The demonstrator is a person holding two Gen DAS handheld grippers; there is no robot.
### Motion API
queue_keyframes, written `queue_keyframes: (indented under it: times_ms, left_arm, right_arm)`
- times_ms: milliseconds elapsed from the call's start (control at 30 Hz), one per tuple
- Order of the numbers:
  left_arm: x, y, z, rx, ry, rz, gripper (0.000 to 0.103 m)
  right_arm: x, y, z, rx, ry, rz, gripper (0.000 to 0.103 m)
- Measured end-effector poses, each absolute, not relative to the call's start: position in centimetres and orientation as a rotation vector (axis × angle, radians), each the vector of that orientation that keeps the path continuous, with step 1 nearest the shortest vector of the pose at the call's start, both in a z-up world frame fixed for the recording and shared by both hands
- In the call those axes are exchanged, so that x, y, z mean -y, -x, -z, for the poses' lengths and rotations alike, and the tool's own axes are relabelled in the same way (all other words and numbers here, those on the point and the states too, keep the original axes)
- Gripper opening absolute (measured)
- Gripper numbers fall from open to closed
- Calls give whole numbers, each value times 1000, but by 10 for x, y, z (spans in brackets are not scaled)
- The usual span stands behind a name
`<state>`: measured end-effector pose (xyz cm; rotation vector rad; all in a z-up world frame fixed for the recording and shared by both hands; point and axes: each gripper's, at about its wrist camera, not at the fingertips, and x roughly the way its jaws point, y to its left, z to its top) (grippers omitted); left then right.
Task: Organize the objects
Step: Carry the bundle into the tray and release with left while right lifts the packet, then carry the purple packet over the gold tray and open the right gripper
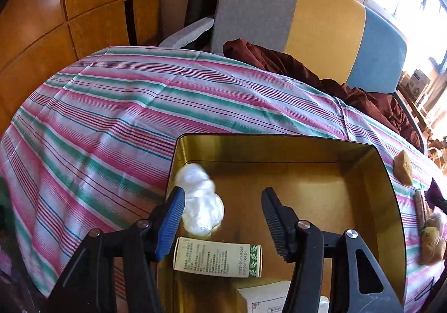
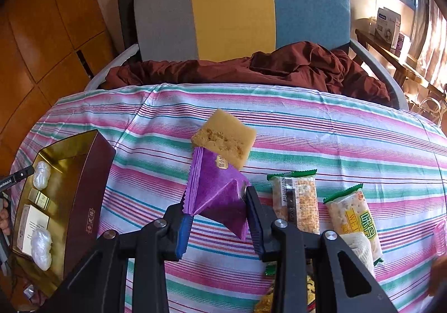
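Right gripper [image 2: 216, 219] clenched on purple snack packet [image 2: 216, 190], mid-table, near side; crinkly, light, slippery foil, best pinched at its crimped edge; left gripper [image 1: 223, 218] released above gold tin [image 1: 279, 142], white wad [image 1: 199, 198] beside its left finger.

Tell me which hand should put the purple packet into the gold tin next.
Right. The right gripper is already shut on the purple packet, with the gold tin just beside it. The left gripper hangs open and empty over the tin.
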<state>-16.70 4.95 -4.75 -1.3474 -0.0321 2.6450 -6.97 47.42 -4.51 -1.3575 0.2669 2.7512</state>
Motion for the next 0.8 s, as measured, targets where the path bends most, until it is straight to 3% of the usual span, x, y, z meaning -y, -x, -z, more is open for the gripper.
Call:
queue_keyframes:
  times_ms: [300, 800]
  left_arm:
    - [-35, 123, 26, 63, 1224, -2682, 59]
    - [-6, 84, 27, 174, 1214, -2684, 63]
  right_arm:
    - [-411, 72, 29, -181, 1392, -2853, 35]
    - [-264, 101, 33, -332, 1618, -3040, 37]
